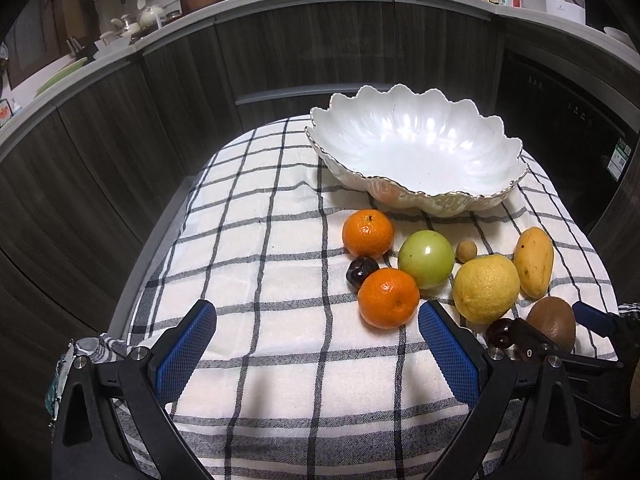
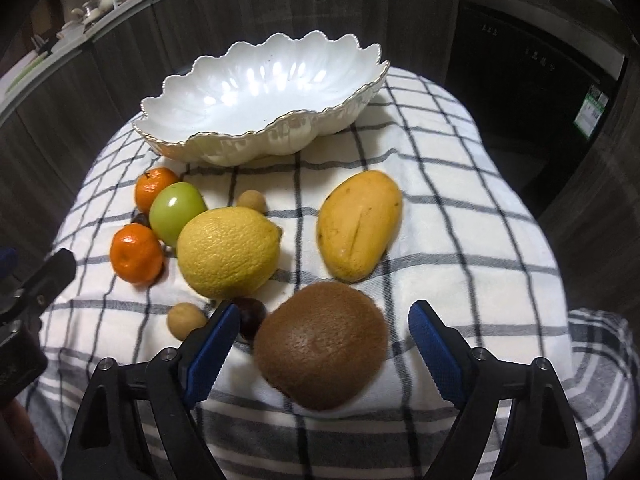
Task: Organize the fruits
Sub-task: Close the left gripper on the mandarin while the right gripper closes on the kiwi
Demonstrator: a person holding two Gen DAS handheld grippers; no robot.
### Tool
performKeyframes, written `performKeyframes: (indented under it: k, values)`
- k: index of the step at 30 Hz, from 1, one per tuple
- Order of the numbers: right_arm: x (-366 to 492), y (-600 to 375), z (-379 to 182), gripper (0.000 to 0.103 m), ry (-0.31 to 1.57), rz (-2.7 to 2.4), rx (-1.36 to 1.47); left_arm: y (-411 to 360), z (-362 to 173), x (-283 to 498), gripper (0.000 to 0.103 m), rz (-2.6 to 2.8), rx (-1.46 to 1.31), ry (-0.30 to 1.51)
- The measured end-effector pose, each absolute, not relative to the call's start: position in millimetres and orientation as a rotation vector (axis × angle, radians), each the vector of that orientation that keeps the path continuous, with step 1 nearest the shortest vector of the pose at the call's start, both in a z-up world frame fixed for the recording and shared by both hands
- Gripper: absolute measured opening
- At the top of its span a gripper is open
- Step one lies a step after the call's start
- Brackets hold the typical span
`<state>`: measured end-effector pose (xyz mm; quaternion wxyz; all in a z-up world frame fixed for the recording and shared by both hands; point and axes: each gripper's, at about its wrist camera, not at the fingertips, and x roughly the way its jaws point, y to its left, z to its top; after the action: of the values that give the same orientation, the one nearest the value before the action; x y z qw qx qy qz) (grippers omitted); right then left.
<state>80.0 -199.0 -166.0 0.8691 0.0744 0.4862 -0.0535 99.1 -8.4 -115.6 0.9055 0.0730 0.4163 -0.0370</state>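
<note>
Right wrist view: the right gripper has its blue-padded fingers spread wide on either side of a fuzzy brown kiwi, which lies on the black-and-white checked cloth covering the table; the pads stand apart from the fruit, gripping nothing. Just beyond the kiwi lie a yellow mango and a large bumpy yellow lemon. Beside the left finger sit a dark cherry-like fruit and a small tan round fruit. Further left cluster a green apple, two orange mandarins and another small tan fruit. The white scalloped ceramic bowl with a gilt rim stands at the far side of the cloth, holding no fruit.

In the left wrist view, the left gripper hangs over bare cloth with its fingers released and wide apart, the right one just beside the nearer mandarin. The bowl sits beyond the fruit group, with the apple, lemon, mango and kiwi to the right
</note>
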Motion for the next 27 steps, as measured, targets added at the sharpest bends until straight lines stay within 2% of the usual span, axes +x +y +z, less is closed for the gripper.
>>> performKeyframes:
  k: [2,3,15,19,27]
  values:
    - [78.8,-200.1,-163.6,0.072,1.012,-0.114,0.165,-9.3,-115.8,99.4,0.103,-0.081,0.152,0.863]
    - [78.8,-200.8,-163.5,0.072,1.015,-0.114,0.168,-10.2,-115.7,98.8,0.103,-0.084,0.154,0.862]
    - [80.0,-207.6,-169.9,0.072,1.019,-0.044,0.252,-17.0,-111.6,94.4,0.103,-0.106,0.161,0.848]
    - [79.4,-203.7,-168.7,0.064,1.012,-0.018,0.246,-16.9,-109.6,92.8,0.103,-0.106,0.163,0.84]
    - [72.9,-204.6,-163.1,0.063,1.024,-0.059,0.231,-19.3,-104.9,91.5,0.103,-0.115,0.166,0.827]
